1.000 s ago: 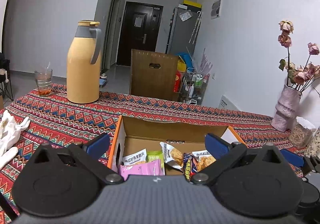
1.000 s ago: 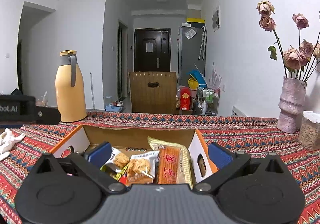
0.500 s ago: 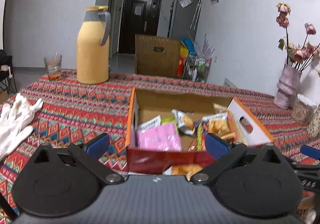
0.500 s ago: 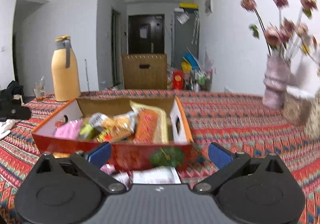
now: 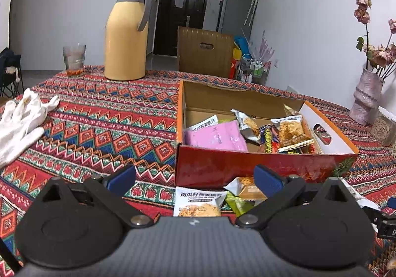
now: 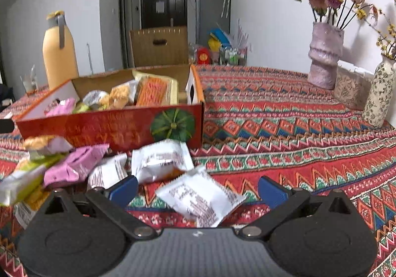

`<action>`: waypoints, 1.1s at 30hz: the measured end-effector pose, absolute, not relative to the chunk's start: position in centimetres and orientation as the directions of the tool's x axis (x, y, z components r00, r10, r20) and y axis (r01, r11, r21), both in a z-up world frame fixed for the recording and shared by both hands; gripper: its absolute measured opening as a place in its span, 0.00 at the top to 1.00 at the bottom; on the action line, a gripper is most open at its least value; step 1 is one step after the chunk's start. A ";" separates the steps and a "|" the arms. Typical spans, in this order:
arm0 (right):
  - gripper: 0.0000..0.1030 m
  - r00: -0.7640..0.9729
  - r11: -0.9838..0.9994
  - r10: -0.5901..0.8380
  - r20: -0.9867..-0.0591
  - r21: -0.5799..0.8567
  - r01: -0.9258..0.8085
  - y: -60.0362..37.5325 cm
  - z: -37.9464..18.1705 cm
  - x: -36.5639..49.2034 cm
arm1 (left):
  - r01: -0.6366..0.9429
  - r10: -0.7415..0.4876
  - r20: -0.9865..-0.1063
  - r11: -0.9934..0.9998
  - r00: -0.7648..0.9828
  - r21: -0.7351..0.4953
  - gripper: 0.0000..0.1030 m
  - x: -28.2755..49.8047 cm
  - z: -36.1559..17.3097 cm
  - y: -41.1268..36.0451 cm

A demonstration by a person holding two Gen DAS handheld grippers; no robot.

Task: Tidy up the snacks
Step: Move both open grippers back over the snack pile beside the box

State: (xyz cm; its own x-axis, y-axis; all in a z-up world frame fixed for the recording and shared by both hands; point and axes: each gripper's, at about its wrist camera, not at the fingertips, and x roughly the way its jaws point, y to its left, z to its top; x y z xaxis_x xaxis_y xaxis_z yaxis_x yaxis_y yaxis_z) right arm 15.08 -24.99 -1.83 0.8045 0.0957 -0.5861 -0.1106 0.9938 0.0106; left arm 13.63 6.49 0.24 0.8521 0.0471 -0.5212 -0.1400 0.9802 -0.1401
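over the tablecloth, left gripper [image 5: 194, 175]: jaws wide apart, empty, above a white snack pack [image 5: 198, 203] before the box [image 5: 247, 168].
right gripper [image 6: 196, 189]: spread, empty; a white packet [image 6: 201, 196] lies between its fingers.
only left view: white gloves [image 5: 21, 121], glass [image 5: 73, 57].
only right view: pumpkin print [image 6: 172, 124], floral vase [image 6: 378, 95].

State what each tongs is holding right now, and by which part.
Nothing is held. The left tongs and right tongs are both open, above loose snack packets lying in front of the red box.
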 end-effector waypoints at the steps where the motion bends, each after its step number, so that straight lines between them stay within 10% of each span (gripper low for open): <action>1: 0.00 0.803 0.994 0.089 -0.590 0.002 -0.108 -24.9 -1.9 15.2 | -0.140 0.043 -0.526 0.979 0.849 -0.146 0.00 13.8 0.0 6.6; 33: 0.01 0.733 0.993 0.099 -0.673 0.021 -0.115 -25.7 -4.5 18.2 | -0.111 -0.036 -0.566 0.968 0.823 -0.224 0.00 14.4 -1.6 7.5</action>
